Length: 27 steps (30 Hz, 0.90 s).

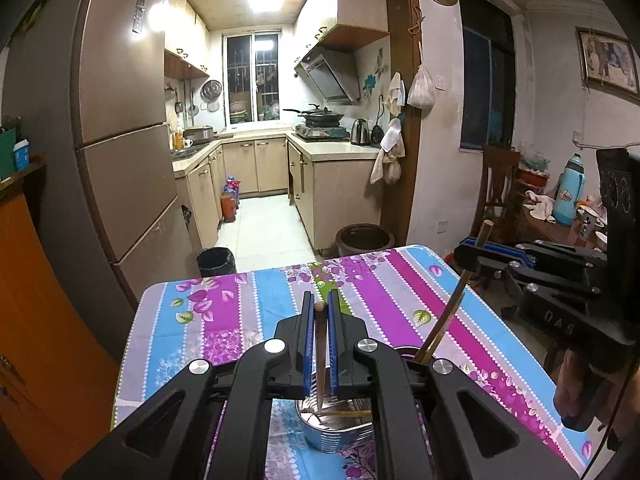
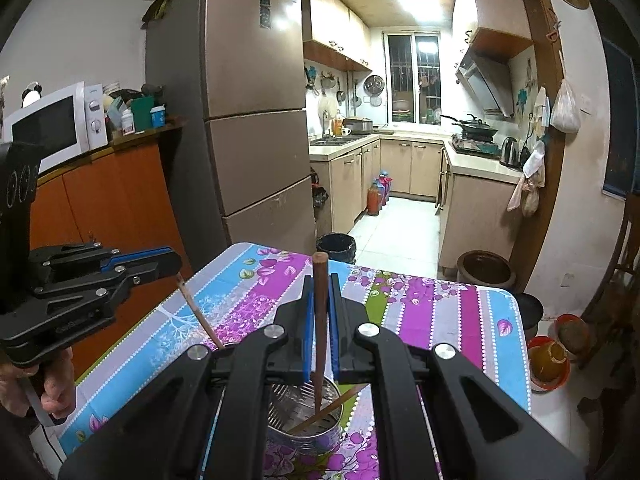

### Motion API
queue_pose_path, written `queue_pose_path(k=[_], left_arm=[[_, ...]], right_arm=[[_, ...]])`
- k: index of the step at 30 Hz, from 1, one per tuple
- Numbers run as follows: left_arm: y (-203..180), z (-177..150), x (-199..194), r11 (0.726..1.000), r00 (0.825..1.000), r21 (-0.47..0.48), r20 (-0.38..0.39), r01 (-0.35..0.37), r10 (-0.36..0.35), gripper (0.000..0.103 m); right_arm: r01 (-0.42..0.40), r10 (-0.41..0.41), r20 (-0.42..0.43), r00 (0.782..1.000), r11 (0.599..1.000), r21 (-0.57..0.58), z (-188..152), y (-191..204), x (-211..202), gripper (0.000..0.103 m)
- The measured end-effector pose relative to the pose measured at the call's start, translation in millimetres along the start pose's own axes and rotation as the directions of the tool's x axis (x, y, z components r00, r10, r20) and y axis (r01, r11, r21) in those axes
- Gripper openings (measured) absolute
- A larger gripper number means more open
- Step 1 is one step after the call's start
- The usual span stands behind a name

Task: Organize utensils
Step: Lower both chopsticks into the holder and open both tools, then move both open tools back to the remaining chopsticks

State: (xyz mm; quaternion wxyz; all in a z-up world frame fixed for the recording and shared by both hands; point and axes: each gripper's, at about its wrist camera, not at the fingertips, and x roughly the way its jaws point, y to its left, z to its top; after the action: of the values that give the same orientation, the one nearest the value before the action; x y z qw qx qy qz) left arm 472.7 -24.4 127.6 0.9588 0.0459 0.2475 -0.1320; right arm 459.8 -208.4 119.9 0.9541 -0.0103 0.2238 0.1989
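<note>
While both tools hang over the near part of the bench (image 1: pixel 400 296), each one pinches a single chopstick. Left tool (image 1: pixel 320 308): blue pads (image 1: pixel 307 344) pressed together on a dark wooden chopstick (image 1: pixel 320 344), which stands nearly upright between them, rounded top end just above the fingertips, lower end reaching down into the metal utensil holder (image 1: pixel 336 436). Right tool (image 2: pixel 320 284): pads likewise closed on a second brown chopstick (image 2: pixel 319 320), its top standing clear above the fingertips, its lower end inside the same holder (image 2: pixel 308 436). Holder: a round, shiny, perforated metal cup, standing upright on the striped floral tablecloth near the near edge of the bench, directly below both tools. One more chopstick (image 2: pixel 328 410), paler, lies slanted inside the holder, resting against its rim. Seen from the left wrist view, the right tool (image 1: pixel 476 252) sits toward the right edge of the bench with its chopstick (image 1: pixel 444 312) slanting down to the holder. Seen from the right wrist view, the left tool (image 2: pixel 170 262) sits toward the left edge, its chopstick (image 2: pixel 200 312) slanting down likewise. A hand (image 2: pixel 48 384) grips the left tool's handle. Beyond the far edge of the bench: a fridge (image 2: pixel 248 100), a black bin (image 2: pixel 336 246) on the floor, and the kitchen.
</note>
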Motion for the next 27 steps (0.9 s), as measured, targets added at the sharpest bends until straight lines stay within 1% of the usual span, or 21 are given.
queue_pose_path(k=[2, 3, 4, 5, 7, 9, 10, 11, 12, 14, 18, 22, 27], left_arm=[[-2.1, 2.0, 0.5, 1.0, 1.0, 0.003, 0.002, -0.005, 0.005, 0.008], [-0.9, 2.2, 0.5, 1.0, 1.0, 0.0, 0.001, -0.01, 0.01, 0.008], [0.2, 1.6, -0.1, 1.0, 1.0, -0.003, 0.001, -0.011, 0.011, 0.008], [1.7, 2.0, -0.5, 1.0, 1.0, -0.01, 0.003, -0.014, 0.014, 0.008], [2.8, 1.5, -2.7, 1.0, 1.0, -0.018, 0.009, -0.018, 0.018, 0.008], [2.7, 1.5, -5.0, 0.999, 1.0, -0.022, 0.016, -0.023, 0.024, 0.008], [2.3, 2.5, -5.6, 0.999, 0.999, -0.024, 0.019, -0.025, 0.026, 0.008], [3.1, 3.6, -7.3, 0.999, 0.999, -0.03, 0.023, -0.031, 0.032, 0.014], [4.2, 3.7, -8.1, 0.999, 0.999, -0.034, 0.027, -0.034, 0.035, 0.024], [6.6, 4.6, -11.7, 0.998, 0.998, -0.05, 0.039, -0.043, 0.045, 0.034], [12.5, 7.0, -18.8, 0.995, 0.996, -0.08, 0.059, -0.056, 0.061, 0.04], [14.8, 5.4, -29.5, 0.994, 0.995, -0.087, 0.075, -0.061, 0.067, 0.044], [23.4, -9.3, -57.9, 0.993, 0.991, -0.1, 0.112, -0.055, 0.067, 0.05]], right_arm=[[0.007, -0.007, 0.008, 1.0, 1.0, 0.002, 1.2, -2.2, -1.7, 0.006], [0.009, -0.009, 0.014, 1.0, 1.0, 0.006, 1.9, -4.1, -3.7, 0.008], [0.012, -0.012, 0.021, 1.0, 1.0, 0.01, 1.9, -5.8, -5.8, 0.014], [0.013, -0.013, 0.031, 0.999, 1.0, 0.016, 2.9, -8.0, -9.0, 0.018], [0.016, -0.017, 0.048, 0.999, 1.0, 0.025, 3.8, -11.6, -13.9, 0.036], [0.021, -0.023, 0.066, 0.998, 0.999, 0.026, 5.4, -14.0, -20.0, 0.041], [0.025, -0.027, 0.072, 0.997, 0.999, 0.026, 5.5, -15.3, -22.1, 0.041], [0.029, -0.03, 0.08, 0.996, 0.999, 0.026, 5.8, -16.2, -25.3, 0.042], [0.03, -0.032, 0.087, 0.996, 0.999, 0.027, 6.2, -16.7, -27.7, 0.043], [0.03, -0.033, 0.094, 0.995, 0.999, 0.026, 6.5, -17.0, -31.3, 0.043], [0.036, -0.038, 0.108, 0.993, 0.999, 0.02, 4.2, -18.1, -39.9, 0.044], [0.03, -0.032, 0.113, 0.993, 0.999, 0.02, -0.3, -19.1, -50.5, 0.045], [0.026, -0.029, 0.145, 0.989, 0.999, 0.022, -7.5, -17.8, -79.3, 0.054]])
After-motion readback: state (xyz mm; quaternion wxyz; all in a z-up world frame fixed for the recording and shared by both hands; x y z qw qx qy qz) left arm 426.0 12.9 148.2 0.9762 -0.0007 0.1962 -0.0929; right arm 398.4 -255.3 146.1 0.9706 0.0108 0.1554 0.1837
